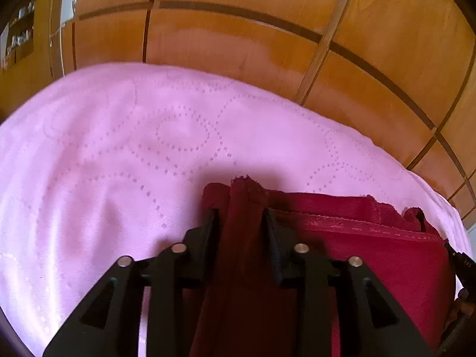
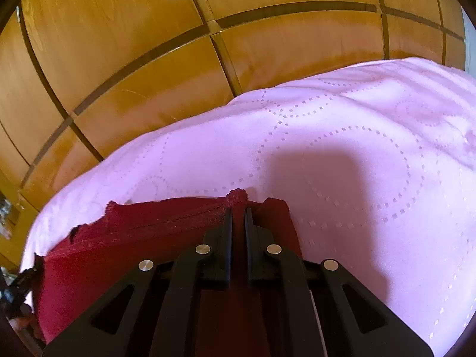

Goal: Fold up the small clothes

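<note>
**No readable text in either view**

Neither wrist view shows any lettering, label, brand mark, number or sign that can be read. The shelf [image 1: 20, 34] at about ten o'clock in the left wrist view holds small pale items, but they are too small and blurred to tell whether any carries print. The dotted rings on the pink bedspread [image 2: 372, 154] are only a stitched pattern, not characters.

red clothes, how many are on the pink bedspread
1 that shows: a dark red garment on the pink bedspread, its corners between the jaws of the left gripper and right gripper. More layers could be hidden underneath.
</note>
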Demonstrator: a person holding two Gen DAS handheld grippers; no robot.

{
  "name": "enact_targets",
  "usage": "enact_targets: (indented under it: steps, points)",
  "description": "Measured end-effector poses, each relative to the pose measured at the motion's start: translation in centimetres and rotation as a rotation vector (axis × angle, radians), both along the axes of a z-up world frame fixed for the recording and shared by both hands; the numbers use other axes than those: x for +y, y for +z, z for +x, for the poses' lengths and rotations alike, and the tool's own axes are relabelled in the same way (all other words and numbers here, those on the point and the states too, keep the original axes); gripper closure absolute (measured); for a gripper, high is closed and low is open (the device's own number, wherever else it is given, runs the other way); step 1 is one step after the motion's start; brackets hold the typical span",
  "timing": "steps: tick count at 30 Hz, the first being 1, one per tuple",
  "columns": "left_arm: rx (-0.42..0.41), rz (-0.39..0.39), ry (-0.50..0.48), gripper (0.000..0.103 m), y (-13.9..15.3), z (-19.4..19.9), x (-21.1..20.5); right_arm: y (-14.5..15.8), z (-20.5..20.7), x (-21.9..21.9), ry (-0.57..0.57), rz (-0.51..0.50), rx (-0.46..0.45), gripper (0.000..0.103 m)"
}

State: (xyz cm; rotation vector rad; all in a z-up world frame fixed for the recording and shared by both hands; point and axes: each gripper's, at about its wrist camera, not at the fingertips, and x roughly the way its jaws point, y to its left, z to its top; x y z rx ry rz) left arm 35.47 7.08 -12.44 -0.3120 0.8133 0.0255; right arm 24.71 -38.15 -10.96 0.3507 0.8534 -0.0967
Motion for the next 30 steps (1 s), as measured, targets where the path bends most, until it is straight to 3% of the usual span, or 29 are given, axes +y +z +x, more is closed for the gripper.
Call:
enact_targets:
  steps: [2,5,8,13,16,20,23,25,27,30]
  points:
    - [0.023,-0.019,0.009,0.053,-0.4,0.3,0.5,-0.3,0.4,0.3,0.003,-0.009,0.014,0.097]
    - [0.027,-0.048,0.011,0.051,-0.6,0.4,0.7,-0.4,0.3,0.1,0.001,0.003,0.007,0.097]
    - [0.017,-0.025,0.022,0.042,-0.1,-0.3,0.4,-0.3,0.0,0.0,-0.002,0.018,-0.004,0.097]
    - [-0.098,-0.007,0.016,0.035,2.8,-3.8,-0.7,-0.4,-0.3,0.1,-0.005,0.027,-0.014,0.097]
    - [-0.175,-0.041,-0.023,0.034,4.4,-6.6,-2.2,-0.4,-0.5,0.0,-0.006,0.034,-0.018,0.097]
    - [-0.207,-0.071,-0.091,0.029,4.9,-8.6,-5.3,-0.3,-0.7,-0.1,-0.009,0.041,-0.024,0.096]
    - [-0.192,-0.029,-0.155,0.022,4.5,-8.6,-7.6,-0.3,-0.8,-0.2,-0.009,0.052,-0.03,0.094]
    - [-0.164,0.041,-0.158,0.017,3.7,-8.1,-8.8,-0.2,-0.9,-0.3,-0.01,0.058,-0.033,0.094]
    - [-0.103,0.087,-0.154,0.013,2.0,-6.9,-9.2,-0.1,-1.1,-0.4,-0.012,0.062,-0.035,0.094]
    - [-0.041,0.079,-0.179,0.009,-0.3,-6.2,-8.9,-0.2,-1.3,-0.4,-0.014,0.068,-0.04,0.094]
